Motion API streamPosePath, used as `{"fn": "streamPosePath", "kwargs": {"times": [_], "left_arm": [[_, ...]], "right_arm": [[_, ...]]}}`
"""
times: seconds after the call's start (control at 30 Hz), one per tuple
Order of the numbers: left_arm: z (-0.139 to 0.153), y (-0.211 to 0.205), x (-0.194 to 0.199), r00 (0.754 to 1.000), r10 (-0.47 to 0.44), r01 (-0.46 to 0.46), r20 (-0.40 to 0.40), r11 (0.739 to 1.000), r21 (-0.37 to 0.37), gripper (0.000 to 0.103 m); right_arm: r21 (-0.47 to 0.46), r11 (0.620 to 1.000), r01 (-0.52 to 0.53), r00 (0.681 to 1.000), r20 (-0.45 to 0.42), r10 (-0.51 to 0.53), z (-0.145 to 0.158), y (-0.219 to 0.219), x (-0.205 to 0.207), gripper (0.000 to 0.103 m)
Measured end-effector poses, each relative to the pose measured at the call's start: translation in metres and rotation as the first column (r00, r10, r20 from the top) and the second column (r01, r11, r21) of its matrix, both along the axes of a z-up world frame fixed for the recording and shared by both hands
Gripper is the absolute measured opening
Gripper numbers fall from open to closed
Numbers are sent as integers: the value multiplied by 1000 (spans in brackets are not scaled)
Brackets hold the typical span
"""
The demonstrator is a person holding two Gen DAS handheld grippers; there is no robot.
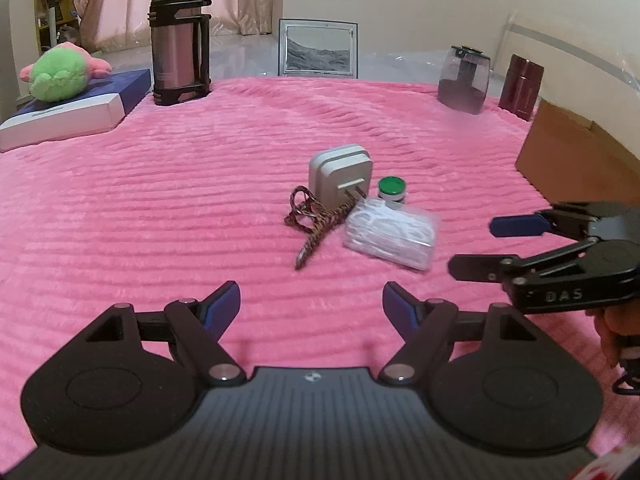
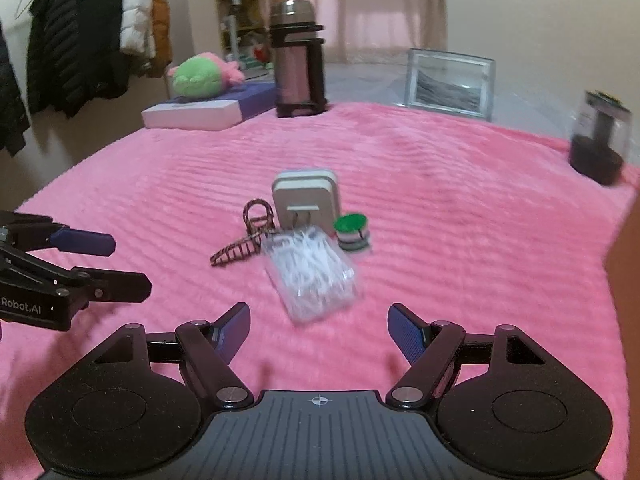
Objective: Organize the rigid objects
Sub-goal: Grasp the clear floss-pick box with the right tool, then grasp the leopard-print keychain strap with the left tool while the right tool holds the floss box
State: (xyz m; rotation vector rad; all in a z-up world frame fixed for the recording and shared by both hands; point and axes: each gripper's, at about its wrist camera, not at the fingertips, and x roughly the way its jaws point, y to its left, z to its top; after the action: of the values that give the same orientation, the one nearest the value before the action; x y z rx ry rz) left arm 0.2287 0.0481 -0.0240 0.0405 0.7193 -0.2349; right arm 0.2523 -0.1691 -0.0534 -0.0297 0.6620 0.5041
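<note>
A small cluster lies mid-way on the pink blanket [image 1: 160, 208]: a grey wall charger [image 1: 340, 174] with its prongs facing me, a brown patterned hair claw [image 1: 310, 220], a green-capped little jar [image 1: 391, 190] and a clear box of white floss picks [image 1: 390, 236]. My left gripper [image 1: 311, 304] hovers open in front of the cluster, nothing between its fingers. In the right wrist view my right gripper [image 2: 319, 326] is open too, just short of the floss box [image 2: 312, 276], with the charger [image 2: 306, 198], claw [image 2: 248, 236] and jar [image 2: 352, 232] beyond. Each gripper shows at the other view's edge.
Along the far edge stand a steel thermos [image 1: 180, 40], a framed sand picture [image 1: 318, 48], a dark jar [image 1: 464, 80] and a maroon box [image 1: 522, 86]. A plush toy [image 1: 60, 72] rests on a blue-and-white box [image 1: 76, 108] at left. A cardboard box [image 1: 576, 156] sits at right.
</note>
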Motion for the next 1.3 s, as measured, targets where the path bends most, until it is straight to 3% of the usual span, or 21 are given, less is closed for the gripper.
{"fn": "streamPosePath", "kwargs": {"times": [0.23,0.5,0.8,1.03,1.2,1.3], "left_arm": [[-13,9,29,1000,16,-17,-9,1000,-17,74],[-18,8,44,1000,8,-8,5,1000,-27,74],[-21,5,51,1000,17,-17,1,1000,-27,73],[-27,-12,69,999,-38,38,20,999,5,54],[-36,-33,85,994,-101,98,31,991,93,37],[-42,-41,92,993,-117,112,21,982,153,21]], "right_arm": [[-41,994,-97,995,-20,96,-19,23,45,73],[-49,993,-111,993,-42,109,-26,32,66,72],[-55,991,-122,992,-47,119,-25,34,62,53],[-31,999,-31,999,-43,30,-19,8,26,53],[7,999,48,997,-61,-47,-17,-14,10,53],[11,998,61,996,-61,-61,-16,-20,4,53]]}}
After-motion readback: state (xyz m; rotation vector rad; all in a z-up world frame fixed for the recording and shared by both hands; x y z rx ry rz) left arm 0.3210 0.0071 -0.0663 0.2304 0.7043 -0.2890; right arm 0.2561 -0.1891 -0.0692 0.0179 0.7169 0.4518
